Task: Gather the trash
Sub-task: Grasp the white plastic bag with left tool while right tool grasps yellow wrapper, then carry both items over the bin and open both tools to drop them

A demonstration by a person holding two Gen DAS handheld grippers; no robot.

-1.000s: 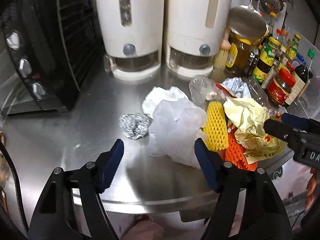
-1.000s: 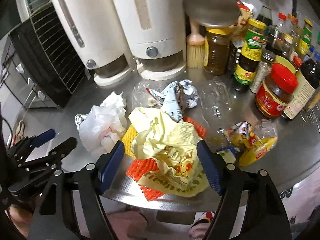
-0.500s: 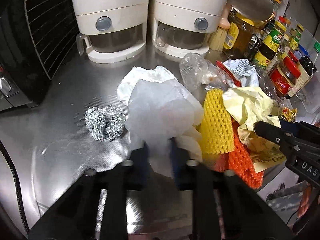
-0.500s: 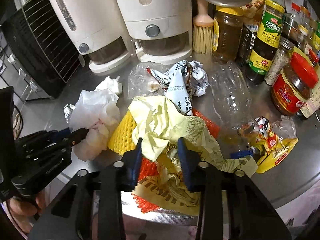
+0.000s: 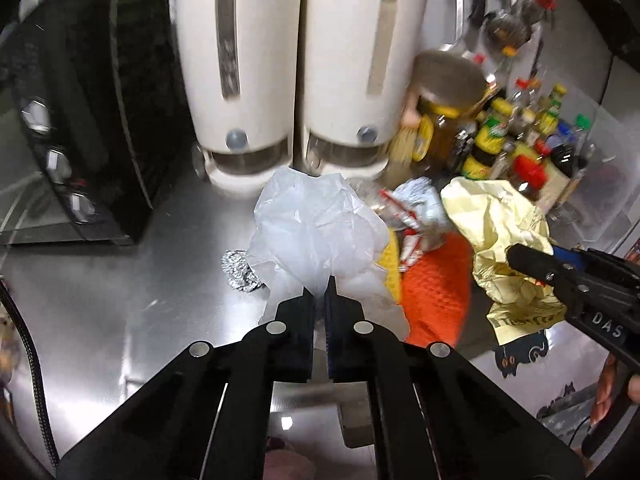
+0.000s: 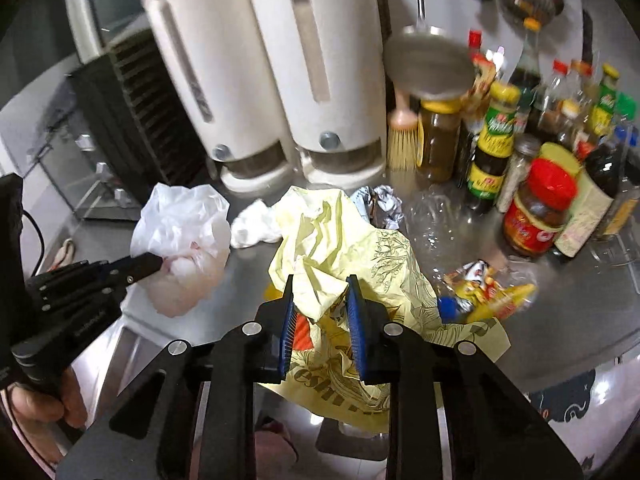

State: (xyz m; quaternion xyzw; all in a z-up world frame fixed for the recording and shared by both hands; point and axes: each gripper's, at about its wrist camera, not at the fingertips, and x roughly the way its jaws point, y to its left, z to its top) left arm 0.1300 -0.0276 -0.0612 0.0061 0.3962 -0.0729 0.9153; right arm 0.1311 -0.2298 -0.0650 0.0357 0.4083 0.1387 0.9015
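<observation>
Largest first: the steel table (image 5: 120, 320) carries two white dispensers (image 6: 280, 80) at the back, and every piece of trash sits in front of them. Nearest the right dispenser's base, the yellow paper wrapper (image 6: 340, 248) is pinched between the right tongs (image 6: 320, 292); its crumpled length runs from the dispensers toward the table's front edge, its printed end hanging over that edge. To the left of the dispensers' bases, the white plastic bag (image 5: 312, 232) is pinched by the left tongs (image 5: 320, 292), bunched and puffing up toward the dispensers, with no clear long axis. Smaller pieces lie before the dispensers: orange foam net (image 5: 436, 292), a crushed clear bottle (image 6: 444, 220), a snack packet (image 6: 484, 288), a foil ball (image 5: 240, 272). The step looks like lifting both grasped pieces; next they likely need carrying to a bin, which is not in view.
</observation>
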